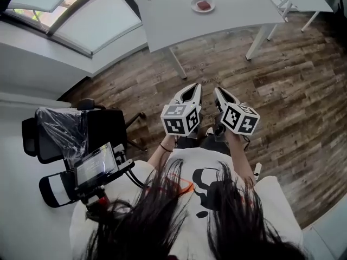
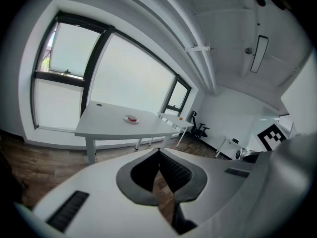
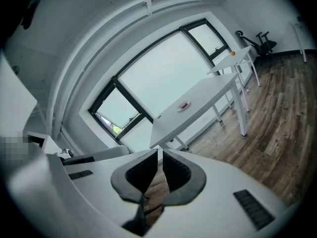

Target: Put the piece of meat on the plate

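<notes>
Task appears complete: meat lies on plate. Left gripper and right gripper: jaws together, empty, well apart from it.

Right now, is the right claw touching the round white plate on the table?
Apart. The head view shows the right claw over the wooden floor, with bare boards between it and the white table bearing the round white plate.

Left claw and right claw (both empty) closed, side by side.

Place: office | white desks | swivel chair | big windows | wood floor
</notes>
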The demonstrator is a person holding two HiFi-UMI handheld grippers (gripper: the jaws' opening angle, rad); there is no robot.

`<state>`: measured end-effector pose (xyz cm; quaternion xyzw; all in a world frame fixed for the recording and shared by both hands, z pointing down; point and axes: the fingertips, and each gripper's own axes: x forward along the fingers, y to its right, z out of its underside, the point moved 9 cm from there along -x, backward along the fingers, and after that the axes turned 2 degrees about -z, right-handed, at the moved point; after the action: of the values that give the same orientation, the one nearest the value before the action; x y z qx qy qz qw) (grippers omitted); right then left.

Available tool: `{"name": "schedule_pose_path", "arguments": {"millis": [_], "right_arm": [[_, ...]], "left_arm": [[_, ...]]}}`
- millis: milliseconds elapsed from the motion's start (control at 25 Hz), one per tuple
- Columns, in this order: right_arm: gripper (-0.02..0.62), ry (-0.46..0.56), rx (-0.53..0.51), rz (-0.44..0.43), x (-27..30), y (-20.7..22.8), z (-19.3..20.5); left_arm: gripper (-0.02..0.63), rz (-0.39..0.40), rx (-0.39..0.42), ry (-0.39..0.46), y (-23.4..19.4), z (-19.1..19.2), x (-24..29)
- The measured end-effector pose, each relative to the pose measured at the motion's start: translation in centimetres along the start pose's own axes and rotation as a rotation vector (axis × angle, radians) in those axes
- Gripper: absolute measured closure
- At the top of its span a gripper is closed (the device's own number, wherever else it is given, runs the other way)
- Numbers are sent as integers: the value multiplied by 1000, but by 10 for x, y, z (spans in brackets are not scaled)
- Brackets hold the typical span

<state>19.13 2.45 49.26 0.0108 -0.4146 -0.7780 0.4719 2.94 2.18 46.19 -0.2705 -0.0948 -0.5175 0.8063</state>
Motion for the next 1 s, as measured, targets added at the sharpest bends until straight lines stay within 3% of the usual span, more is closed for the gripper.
{"name": "schedule_pose_path", "arguments": {"millis": [280, 560, 800, 1000], "right_arm": [[558, 8, -13, -42, -1, -22, 9], [558, 34, -36, -22, 1, -54, 28], [558, 40, -55, 16, 1, -98, 64], [558, 62, -98, 50, -7, -156, 117]], "left_arm": [[601, -7, 18, -5, -2, 5, -21], [601, 18, 34, -8, -27, 6, -52], [601, 41, 15, -6, -63, 13, -94], [601, 107, 18, -6, -94, 36, -153]]}}
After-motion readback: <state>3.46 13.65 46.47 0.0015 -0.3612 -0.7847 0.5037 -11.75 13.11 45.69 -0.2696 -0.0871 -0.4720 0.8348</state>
